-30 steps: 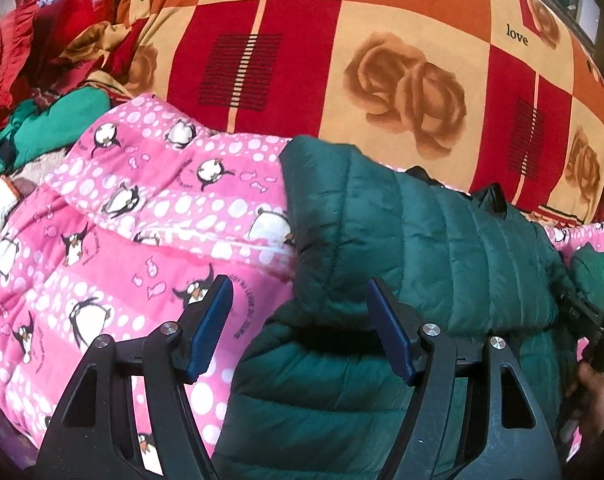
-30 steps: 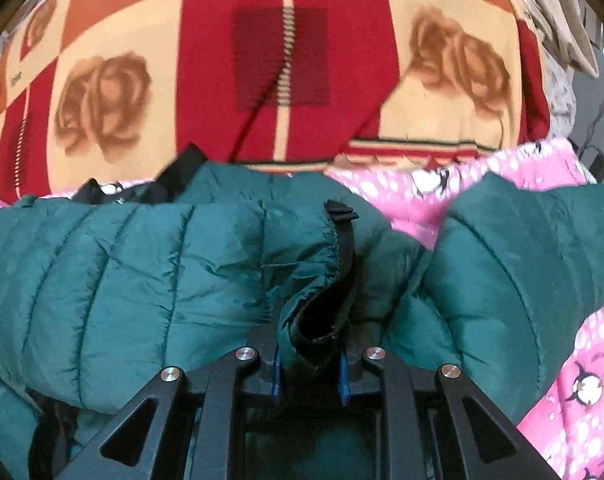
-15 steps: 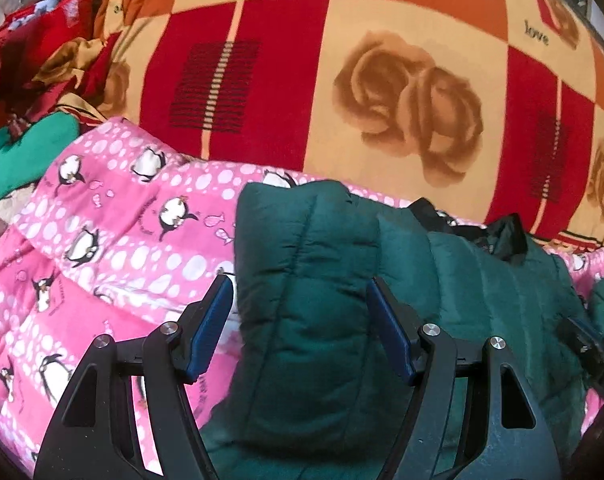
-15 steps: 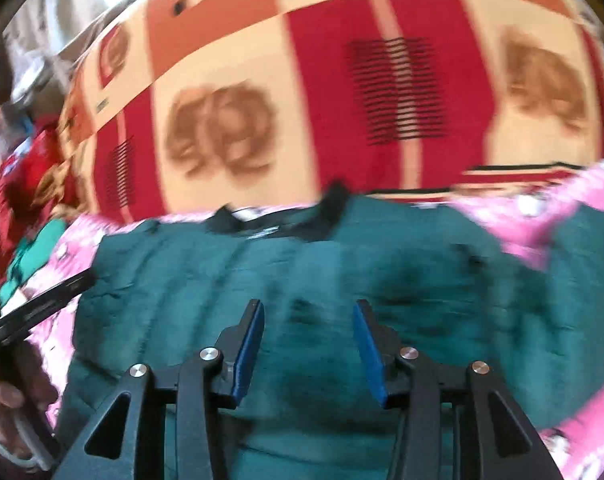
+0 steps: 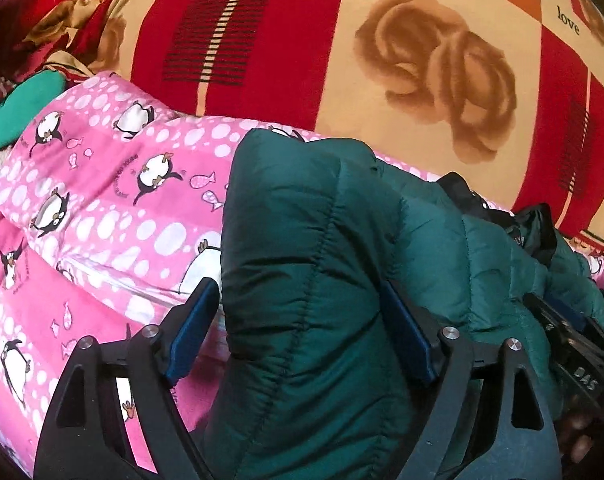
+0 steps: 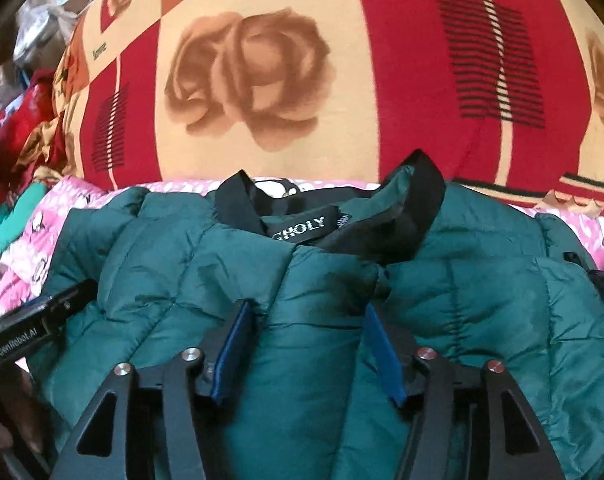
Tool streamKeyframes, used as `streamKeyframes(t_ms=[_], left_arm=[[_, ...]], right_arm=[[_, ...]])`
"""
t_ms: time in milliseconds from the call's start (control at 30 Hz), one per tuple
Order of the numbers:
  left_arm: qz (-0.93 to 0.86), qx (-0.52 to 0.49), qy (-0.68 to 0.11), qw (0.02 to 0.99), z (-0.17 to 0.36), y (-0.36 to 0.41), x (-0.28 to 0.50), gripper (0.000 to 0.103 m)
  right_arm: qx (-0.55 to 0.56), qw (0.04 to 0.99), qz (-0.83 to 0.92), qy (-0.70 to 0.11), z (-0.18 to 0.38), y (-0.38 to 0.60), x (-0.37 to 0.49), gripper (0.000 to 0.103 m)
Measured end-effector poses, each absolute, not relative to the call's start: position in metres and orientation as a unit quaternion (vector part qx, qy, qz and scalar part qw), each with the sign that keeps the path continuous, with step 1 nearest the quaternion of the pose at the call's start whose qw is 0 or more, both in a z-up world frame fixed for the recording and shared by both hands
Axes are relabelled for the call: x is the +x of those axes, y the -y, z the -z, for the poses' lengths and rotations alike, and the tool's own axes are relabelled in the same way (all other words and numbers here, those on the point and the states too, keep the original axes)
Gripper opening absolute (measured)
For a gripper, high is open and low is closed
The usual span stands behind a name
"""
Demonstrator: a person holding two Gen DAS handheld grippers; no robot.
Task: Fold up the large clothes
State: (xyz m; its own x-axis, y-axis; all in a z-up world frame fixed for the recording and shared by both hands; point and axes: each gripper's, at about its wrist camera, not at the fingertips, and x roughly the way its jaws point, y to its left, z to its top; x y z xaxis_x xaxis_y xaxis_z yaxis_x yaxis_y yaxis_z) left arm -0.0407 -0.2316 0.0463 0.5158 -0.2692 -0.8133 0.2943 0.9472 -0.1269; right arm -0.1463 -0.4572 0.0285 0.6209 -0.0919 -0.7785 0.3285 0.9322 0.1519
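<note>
The dark green quilted puffer jacket (image 6: 302,280) lies on the pink penguin-print quilt (image 5: 101,200). Jaws of the left gripper (image 5: 302,340) and right gripper (image 6: 308,352) are opening, jacket padding between them.

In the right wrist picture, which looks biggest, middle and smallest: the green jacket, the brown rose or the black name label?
1. Green jacket, by far the largest.
2. Brown rose, printed on the blanket behind.
3. Black name label inside the collar, smallest.
</note>
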Motion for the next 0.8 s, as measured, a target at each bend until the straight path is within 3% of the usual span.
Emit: streamKeyframes(t_ms=[200, 667, 800], left_arm=[[0.159, 0.017, -0.459, 0.874, -0.047, 0.232, -0.043, 0.084], [0.161, 0.039, -0.442, 0.882, -0.058, 0.233, -0.062, 0.087], [0.169, 0.035, -0.431, 0.886, -0.068, 0.230, -0.078, 0.087]], right_arm=[[0.144, 0.895, 0.127, -0.402, -0.048, 0.460, -0.177, 0.075], [0.161, 0.884, 0.155, -0.411, -0.037, 0.475, -0.225, 0.088], [0.160, 0.879, 0.171, -0.416, -0.027, 0.477, -0.229, 0.097]])
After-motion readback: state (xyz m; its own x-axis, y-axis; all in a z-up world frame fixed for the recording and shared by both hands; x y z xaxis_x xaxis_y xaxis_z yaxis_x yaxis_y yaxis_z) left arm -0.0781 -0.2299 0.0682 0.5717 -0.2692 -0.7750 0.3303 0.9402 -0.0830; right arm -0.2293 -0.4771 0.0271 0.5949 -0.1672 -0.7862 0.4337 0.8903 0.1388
